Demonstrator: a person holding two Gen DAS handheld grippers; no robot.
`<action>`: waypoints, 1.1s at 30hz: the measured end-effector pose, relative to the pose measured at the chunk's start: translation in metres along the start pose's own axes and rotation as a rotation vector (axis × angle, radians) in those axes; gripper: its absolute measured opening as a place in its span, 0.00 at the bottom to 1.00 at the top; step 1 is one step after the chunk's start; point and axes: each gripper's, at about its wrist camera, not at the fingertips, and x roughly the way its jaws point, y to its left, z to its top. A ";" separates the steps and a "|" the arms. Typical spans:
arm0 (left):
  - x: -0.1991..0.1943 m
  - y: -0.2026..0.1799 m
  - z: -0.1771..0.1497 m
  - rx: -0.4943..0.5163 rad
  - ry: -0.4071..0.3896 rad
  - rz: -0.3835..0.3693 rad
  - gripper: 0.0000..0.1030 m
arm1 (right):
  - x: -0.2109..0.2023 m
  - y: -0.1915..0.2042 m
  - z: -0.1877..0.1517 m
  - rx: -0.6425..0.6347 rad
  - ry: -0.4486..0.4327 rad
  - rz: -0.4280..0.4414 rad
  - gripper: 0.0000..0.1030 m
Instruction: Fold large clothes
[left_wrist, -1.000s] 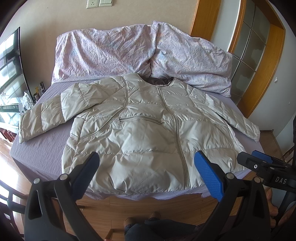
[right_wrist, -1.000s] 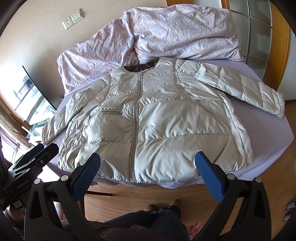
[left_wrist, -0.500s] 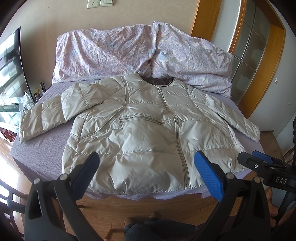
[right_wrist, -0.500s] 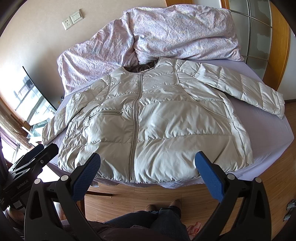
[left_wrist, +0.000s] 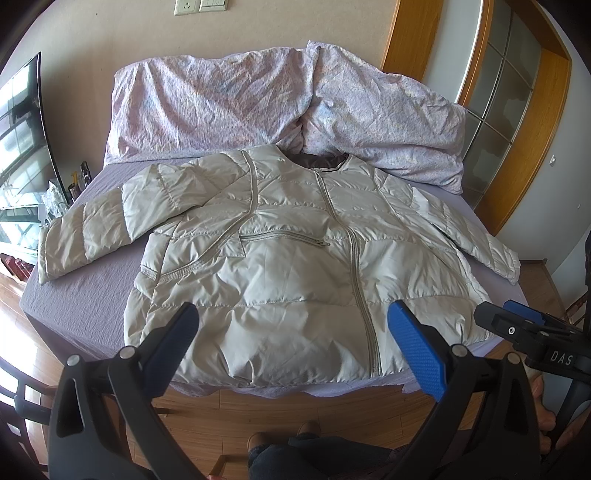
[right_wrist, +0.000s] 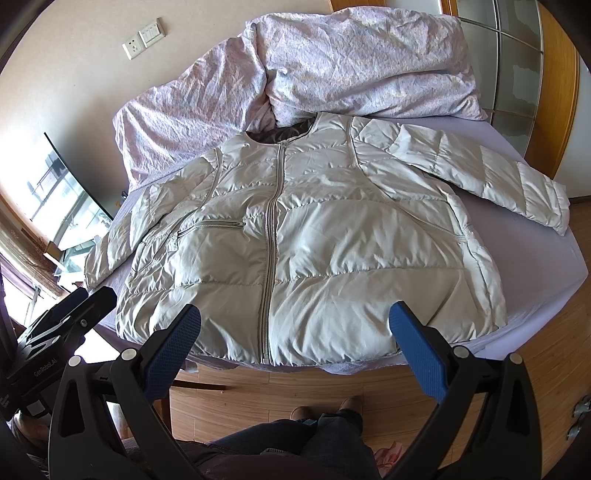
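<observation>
Right now, as the two wrist views show it:
Jacket: a pale puffer jacket (left_wrist: 295, 266) (right_wrist: 310, 236) lies face up and zipped on the bed (left_wrist: 77, 306) (right_wrist: 535, 266), hem at the near edge, collar toward the pillows
Sleeves: both spread outward on the lilac sheet; the left cuff (left_wrist: 50, 254) reaches the bed's left side, the right cuff (right_wrist: 550, 206) lies near the right edge
Pillows: two crumpled floral pillows (left_wrist: 280, 99) (right_wrist: 332, 70) lean against the wall behind the collar
Left gripper: left gripper (left_wrist: 293, 336) hangs above the hem, blue pads spread wide, clasping nothing, clear of the fabric
Right gripper: right gripper (right_wrist: 295, 332) likewise released, jaws wide apart over the hem near the zip's lower end, not touching it
Each in the other's view: the right gripper (left_wrist: 532, 332) shows at the right border, the left gripper (right_wrist: 62, 321) at the left border
Floor: wooden boards (right_wrist: 280, 391) with the person's legs and shoes (right_wrist: 325, 413) below the bed edge
</observation>
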 end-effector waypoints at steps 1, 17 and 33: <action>0.000 0.000 0.000 0.000 0.000 0.000 0.98 | 0.000 0.000 0.000 0.000 0.000 0.000 0.99; 0.007 0.008 0.002 -0.020 0.013 0.009 0.98 | 0.016 -0.001 0.005 0.013 0.009 0.000 0.99; 0.048 0.013 0.026 -0.032 0.048 0.081 0.98 | 0.052 -0.039 0.047 0.067 0.048 -0.064 0.99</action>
